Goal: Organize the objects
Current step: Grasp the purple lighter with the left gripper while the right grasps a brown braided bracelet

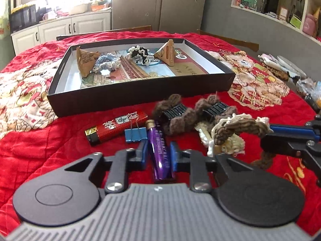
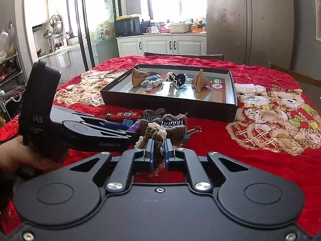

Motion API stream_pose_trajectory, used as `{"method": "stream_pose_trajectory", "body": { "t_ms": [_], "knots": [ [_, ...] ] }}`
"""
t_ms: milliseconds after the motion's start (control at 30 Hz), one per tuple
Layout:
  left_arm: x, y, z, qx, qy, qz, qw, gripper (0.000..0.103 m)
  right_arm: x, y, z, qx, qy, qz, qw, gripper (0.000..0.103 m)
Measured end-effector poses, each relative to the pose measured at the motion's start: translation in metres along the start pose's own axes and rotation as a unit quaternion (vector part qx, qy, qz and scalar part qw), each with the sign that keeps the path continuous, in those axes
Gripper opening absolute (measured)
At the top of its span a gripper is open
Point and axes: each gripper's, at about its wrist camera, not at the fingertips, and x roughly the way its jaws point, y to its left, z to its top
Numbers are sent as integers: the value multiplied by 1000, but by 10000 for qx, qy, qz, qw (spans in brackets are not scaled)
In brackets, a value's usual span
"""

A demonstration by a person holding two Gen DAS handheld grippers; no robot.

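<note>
A black shallow box (image 1: 140,92) holds two brown triangular packets and two scrunchies. In front of it lie a red lighter (image 1: 116,125), a blue binder clip (image 1: 135,133), two brown fuzzy hair claws (image 1: 176,114) and a purple tube (image 1: 159,150). My left gripper (image 1: 158,152) straddles the purple tube, jaws close on both sides of it. My right gripper (image 2: 158,150) is shut on a brown-and-cream scrunchie (image 2: 156,134), which also shows in the left wrist view (image 1: 238,128).
The table has a red quilted cloth with bear prints (image 2: 270,116). Plastic-wrapped items (image 1: 280,64) lie at the right edge. Another binder clip (image 2: 194,129) lies right of the hair claws. Chairs, cabinets and a fridge stand beyond.
</note>
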Motion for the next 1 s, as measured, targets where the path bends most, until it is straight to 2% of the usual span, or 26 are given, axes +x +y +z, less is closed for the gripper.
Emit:
{"method": "stream_pose_trajectory", "body": {
  "t_ms": [300,667,1000],
  "knots": [
    [-11,3,-2,-56,1,-80,10000,23,-13,5,5,-50,-163,107,9998,10],
    [-36,2,3,22,-211,-164,9996,21,-19,10,19,-187,-326,162,9992,10],
    [-31,1,-6,217,112,-206,9995,20,-24,10,28,-263,-446,151,9985,10]
  ]
}}
